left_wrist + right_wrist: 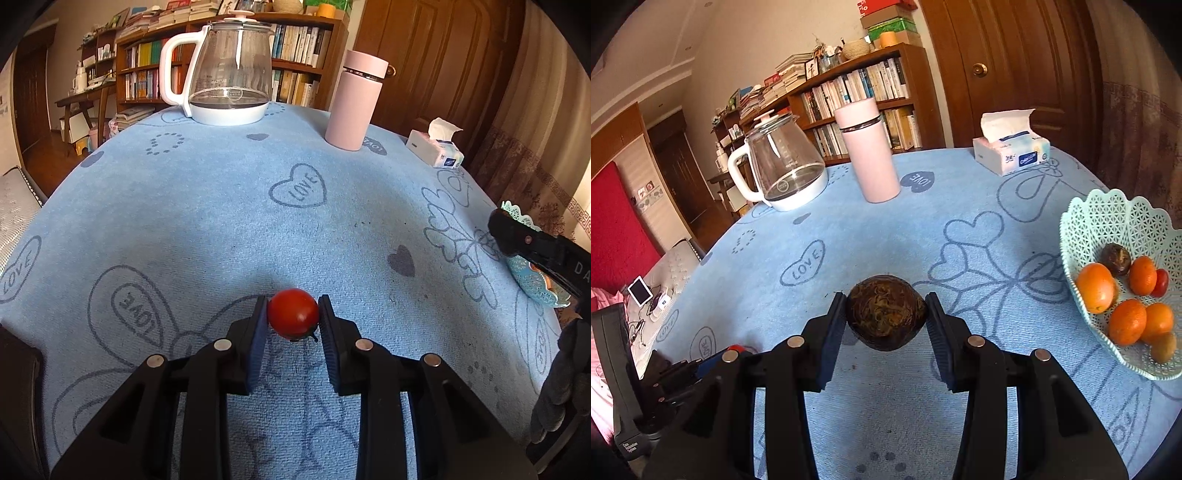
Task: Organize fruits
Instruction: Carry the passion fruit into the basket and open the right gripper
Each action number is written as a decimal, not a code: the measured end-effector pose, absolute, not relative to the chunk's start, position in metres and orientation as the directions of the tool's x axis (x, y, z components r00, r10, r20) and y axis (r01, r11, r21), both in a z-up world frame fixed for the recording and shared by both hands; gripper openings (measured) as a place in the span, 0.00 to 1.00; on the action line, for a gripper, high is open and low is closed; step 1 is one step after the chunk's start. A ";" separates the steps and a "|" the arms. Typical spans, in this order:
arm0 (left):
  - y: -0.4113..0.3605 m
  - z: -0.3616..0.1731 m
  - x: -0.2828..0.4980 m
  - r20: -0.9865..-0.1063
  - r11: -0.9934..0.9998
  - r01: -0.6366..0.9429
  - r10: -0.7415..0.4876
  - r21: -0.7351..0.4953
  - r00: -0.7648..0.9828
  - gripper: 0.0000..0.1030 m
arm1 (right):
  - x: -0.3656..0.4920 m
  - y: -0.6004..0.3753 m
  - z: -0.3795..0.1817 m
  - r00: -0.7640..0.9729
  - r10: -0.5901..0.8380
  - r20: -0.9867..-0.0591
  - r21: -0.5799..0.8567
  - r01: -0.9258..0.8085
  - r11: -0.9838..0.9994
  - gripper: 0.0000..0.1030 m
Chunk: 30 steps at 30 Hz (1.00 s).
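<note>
Far left on the blue-clothed counter (221, 206) sits the glass kettle (225, 74), then the pink bottle (352, 103), then the tissue pack (436, 146). Your left gripper (293, 314) has its fingers pinching the cherry tomato (293, 313), near edge, centre-left. Your right gripper (886, 314) has its fingers clamped on the dark brown fruit (885, 314), off the cloth. Far right, the lace basket (1108, 214) holds oranges (1095, 286), another tomato and another brown fruit.
</note>
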<state>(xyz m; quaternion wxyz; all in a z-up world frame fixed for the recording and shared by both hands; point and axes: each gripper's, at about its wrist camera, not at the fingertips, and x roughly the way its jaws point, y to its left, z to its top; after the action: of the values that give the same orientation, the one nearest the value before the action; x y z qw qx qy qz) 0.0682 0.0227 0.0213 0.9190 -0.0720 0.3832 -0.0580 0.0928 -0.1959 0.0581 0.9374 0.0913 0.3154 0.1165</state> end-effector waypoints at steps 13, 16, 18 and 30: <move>0.010 0.030 0.056 -0.680 0.997 0.026 -0.066 -0.069 0.730 0.27 | 0.068 -0.239 0.086 0.839 0.224 -0.495 0.269 -0.098 0.958 0.43; 0.005 0.031 0.052 -0.678 0.998 0.033 -0.058 -0.050 0.733 0.27 | 0.062 -0.257 0.094 0.857 0.200 -0.475 0.283 -0.066 0.957 0.43; 0.000 0.032 0.050 -0.676 0.999 0.040 -0.053 -0.035 0.735 0.27 | 0.058 -0.270 0.099 0.868 0.182 -0.462 0.295 -0.043 0.955 0.43; -0.033 0.045 0.042 -0.662 0.994 0.110 -0.078 0.007 0.746 0.27 | 0.034 -0.352 0.121 0.911 0.062 -0.407 0.351 0.094 0.932 0.43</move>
<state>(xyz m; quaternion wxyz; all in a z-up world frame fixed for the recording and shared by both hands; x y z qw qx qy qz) 0.0419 -0.0333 0.0447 0.9340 0.0225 0.3529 -0.0503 0.0344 -0.3517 0.1214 0.9600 0.1845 0.2103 -0.0083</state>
